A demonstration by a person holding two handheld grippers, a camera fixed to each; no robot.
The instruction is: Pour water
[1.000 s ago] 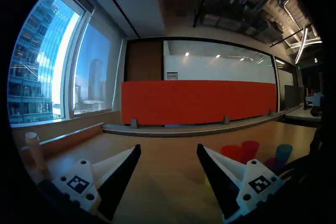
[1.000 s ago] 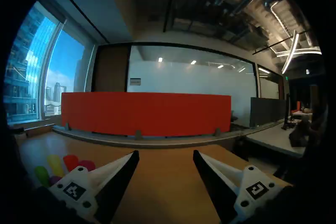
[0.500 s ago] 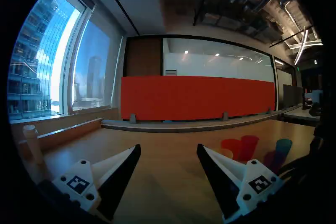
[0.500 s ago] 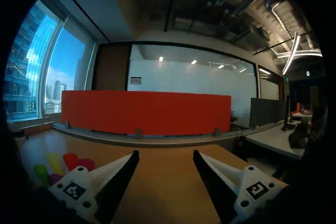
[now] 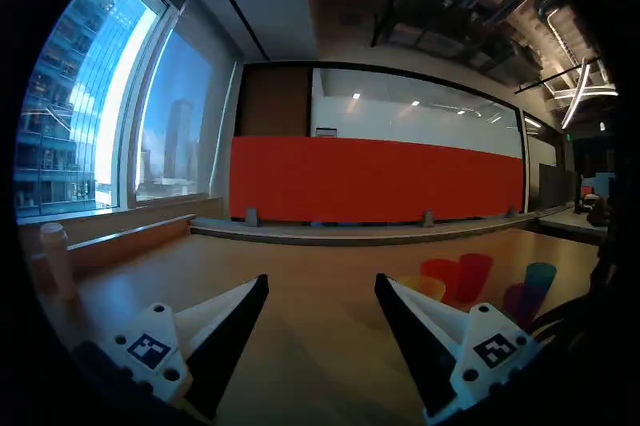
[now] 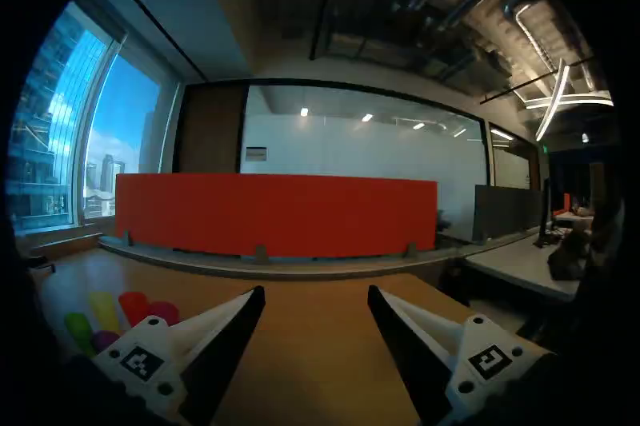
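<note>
While left gripper (image 5: 321, 286) and right gripper (image 6: 316, 298) hold fingers apart, empty, coloured cups (image 5: 468, 276) ahead, between both.

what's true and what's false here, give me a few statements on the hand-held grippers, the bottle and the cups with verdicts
1. The left hand-held gripper is open with nothing between its fingers. True.
2. The right hand-held gripper is shut on a cup. False: it is open and empty, over bare table.
3. A bottle stands upright at the far left of the left gripper view, on the window side. True.
4. The coloured cups are stacked in one tall tower. False: they stand in a low cluster side by side on the table.
</note>
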